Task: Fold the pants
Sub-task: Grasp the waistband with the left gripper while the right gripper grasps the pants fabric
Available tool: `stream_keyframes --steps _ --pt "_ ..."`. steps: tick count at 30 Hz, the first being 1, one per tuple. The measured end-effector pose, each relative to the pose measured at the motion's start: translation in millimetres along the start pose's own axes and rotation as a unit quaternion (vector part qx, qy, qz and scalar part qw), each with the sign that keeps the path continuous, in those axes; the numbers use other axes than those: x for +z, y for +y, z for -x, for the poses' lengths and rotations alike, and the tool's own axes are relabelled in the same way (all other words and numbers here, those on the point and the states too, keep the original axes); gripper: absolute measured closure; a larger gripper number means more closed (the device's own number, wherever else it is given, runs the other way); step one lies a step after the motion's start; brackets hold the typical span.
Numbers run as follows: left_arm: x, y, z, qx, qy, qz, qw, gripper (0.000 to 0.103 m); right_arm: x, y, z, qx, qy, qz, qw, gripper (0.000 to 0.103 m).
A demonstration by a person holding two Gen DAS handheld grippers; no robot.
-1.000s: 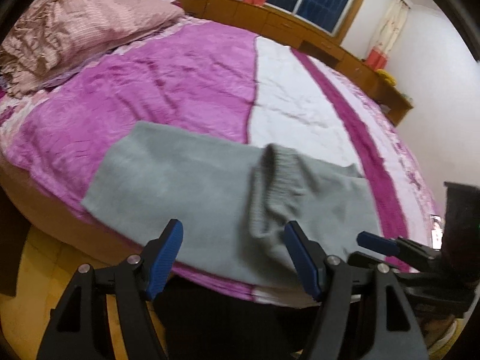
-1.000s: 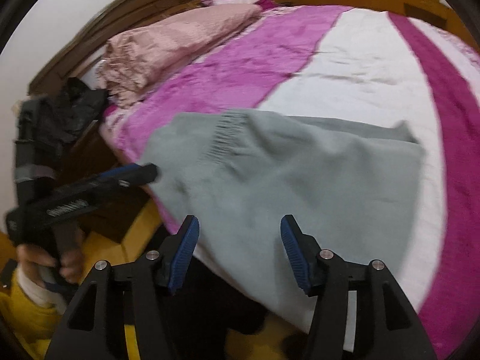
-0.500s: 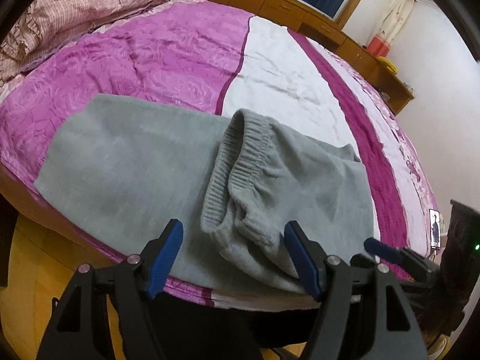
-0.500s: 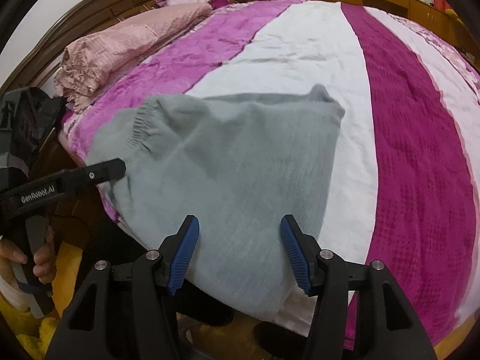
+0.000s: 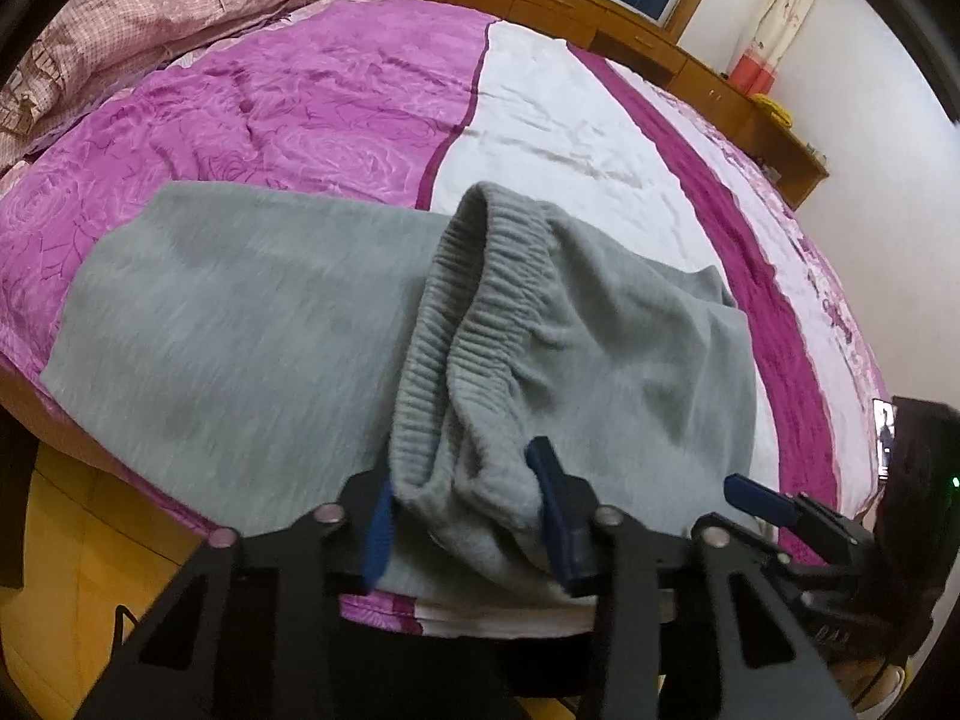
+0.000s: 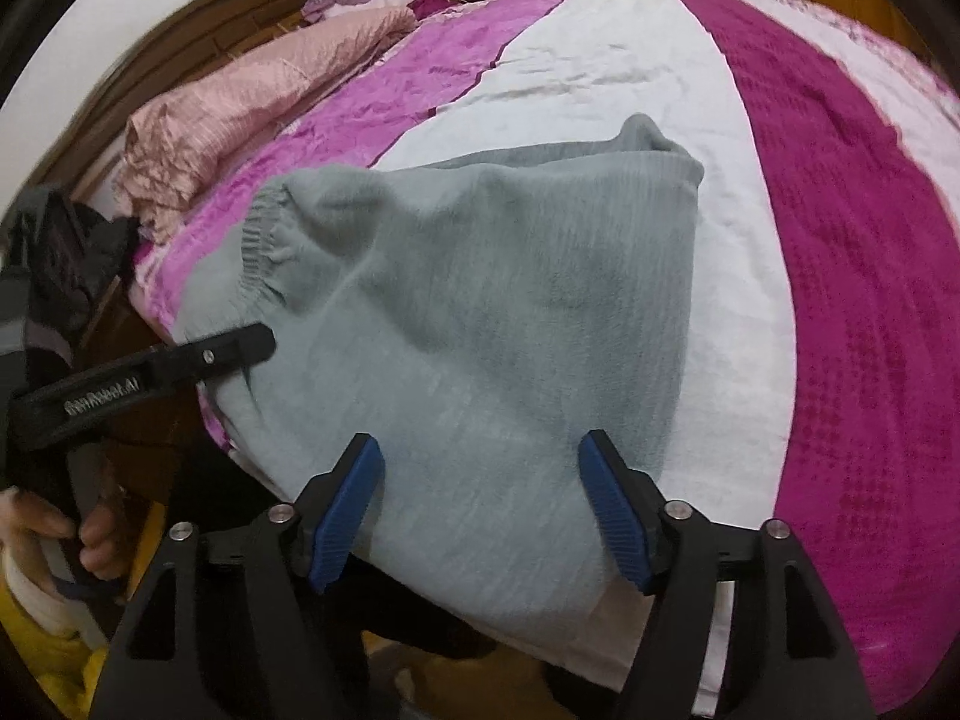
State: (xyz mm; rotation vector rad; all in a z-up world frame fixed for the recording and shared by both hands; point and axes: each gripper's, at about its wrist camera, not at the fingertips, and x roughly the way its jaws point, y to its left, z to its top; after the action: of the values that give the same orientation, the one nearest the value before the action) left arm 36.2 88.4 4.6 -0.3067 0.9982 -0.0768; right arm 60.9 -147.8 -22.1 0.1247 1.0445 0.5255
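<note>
bare bedspread (image 5: 336, 120) beyond the pants (image 5: 240, 324); pillows (image 5: 150, 18) far left, cabinets (image 5: 600, 6) behind

Warm indoor light, fisheye-bent edges, slight blur

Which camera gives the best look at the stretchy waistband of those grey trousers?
The left wrist view: the ribbed waistband stands open in mid-frame, its near end between the left gripper pads. The right wrist view shows only a short gathered stretch at the pants' far left edge.

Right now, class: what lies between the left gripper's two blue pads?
In the left wrist view, the near end of the grey pants' ribbed waistband sits between the left gripper's pads.
</note>
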Motion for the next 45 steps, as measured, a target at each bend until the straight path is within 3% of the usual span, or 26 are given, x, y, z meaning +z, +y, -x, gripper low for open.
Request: stream_keyframes --steps 7,16,24,35,45 --pt "-4 6 0 -0.014 -0.002 0.01 0.9999 0.067 2 -10 1 0.047 -0.001 -0.039 0.998 0.031" --pt "-4 11 -1 -0.027 -0.001 0.018 0.9995 0.067 26 0 9 0.042 0.015 -0.035 0.998 0.033" --pt "-8 20 2 -0.048 0.0 0.03 0.9984 0.067 72 45 13 0.044 0.01 0.076 0.996 0.033" --pt "-12 27 1 -0.065 0.001 0.035 0.9973 0.067 116 101 -43 0.025 0.045 0.217 0.975 0.033" --pt "-13 29 -1 -0.065 0.004 0.037 0.9972 0.067 119 100 -81 0.035 0.078 0.224 0.971 0.044"
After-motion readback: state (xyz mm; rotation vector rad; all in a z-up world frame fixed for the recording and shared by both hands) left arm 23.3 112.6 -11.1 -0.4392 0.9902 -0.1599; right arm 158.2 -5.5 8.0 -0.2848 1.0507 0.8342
